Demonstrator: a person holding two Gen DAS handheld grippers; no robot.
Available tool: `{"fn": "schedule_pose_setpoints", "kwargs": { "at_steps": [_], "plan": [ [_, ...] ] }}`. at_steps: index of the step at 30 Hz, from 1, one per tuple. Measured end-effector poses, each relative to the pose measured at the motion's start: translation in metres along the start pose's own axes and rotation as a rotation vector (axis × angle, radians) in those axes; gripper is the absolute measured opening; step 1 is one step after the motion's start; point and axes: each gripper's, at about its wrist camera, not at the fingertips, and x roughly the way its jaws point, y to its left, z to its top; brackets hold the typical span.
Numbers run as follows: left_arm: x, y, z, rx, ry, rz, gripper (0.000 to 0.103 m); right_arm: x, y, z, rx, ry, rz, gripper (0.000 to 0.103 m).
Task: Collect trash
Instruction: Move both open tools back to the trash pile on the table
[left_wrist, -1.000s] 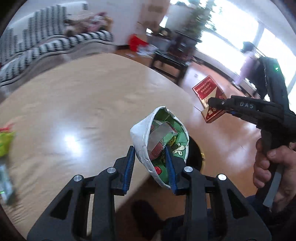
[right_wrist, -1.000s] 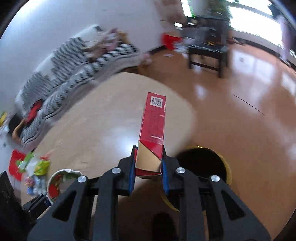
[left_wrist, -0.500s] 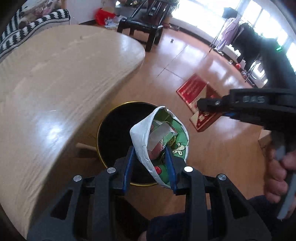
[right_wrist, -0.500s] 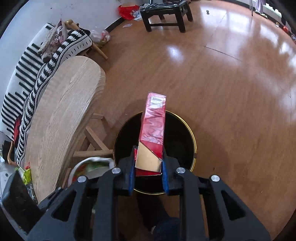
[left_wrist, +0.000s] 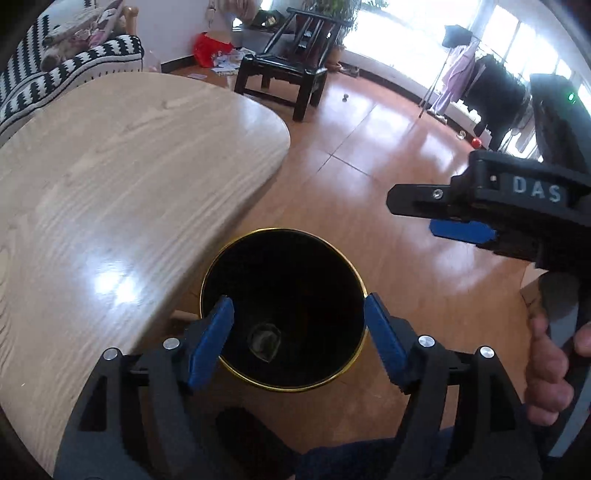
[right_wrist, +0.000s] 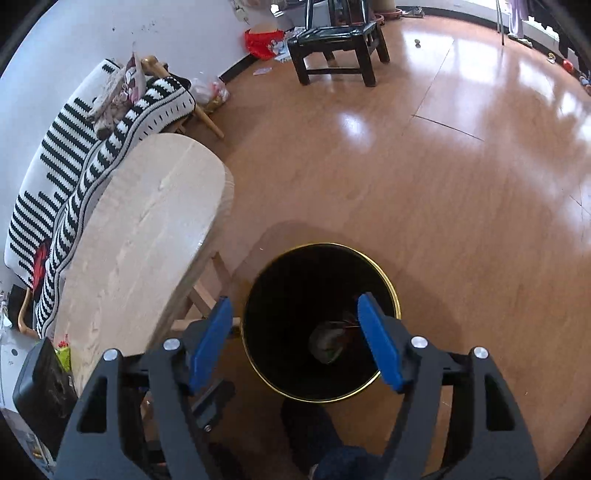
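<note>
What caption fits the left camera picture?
Open left gripper hovers over black bin with crumpled wrapper inside.

L gripper (left_wrist: 299, 332): jaws spread wide, blue pads (left_wrist: 210, 341) well apart, nothing btwn them. Black finger arms splay out in a V toward the camera, pointing steeply down.

R gripper (right_wrist: 295, 339): jaws likewise wide apart, blue pads (right_wrist: 378, 341) clear of each other, nothing held. Also aimed steeply down.

In L wrist view, R gripper (left_wrist: 443, 212) seen side-on at upper right, roughly level, "DAS" lettering on body, one blue pad visible under the upper finger. R hand (left_wrist: 550, 373) wrapped around its handle, fingers curled on the grip.
</note>
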Motion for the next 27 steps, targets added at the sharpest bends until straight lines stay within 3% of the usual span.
{"fn": "schedule_pose_setpoints", "kwargs": {
  "at_steps": [4,8,14,21,27],
  "plan": [
    [-0.040,0.013,0.001,-0.033,-0.053,-0.006,0.078,-0.007,0.033,0.002,-0.047,-0.031,0.021,0.074],
    [-0.092,0.039,-0.007,-0.047,-0.110,0.060,0.080,-0.016,0.083,-0.003,-0.143,-0.069,0.055,0.078],
    [-0.180,0.122,-0.035,-0.219,-0.201,0.184,0.085,-0.017,0.185,-0.029,-0.328,-0.059,0.158,0.081],
    [-0.280,0.229,-0.102,-0.428,-0.274,0.376,0.086,-0.004,0.327,-0.092,-0.577,0.018,0.285,0.081],
    [-0.345,0.303,-0.187,-0.540,-0.279,0.585,0.087,0.011,0.418,-0.169,-0.798,0.090,0.329,0.081]
  ]
}}
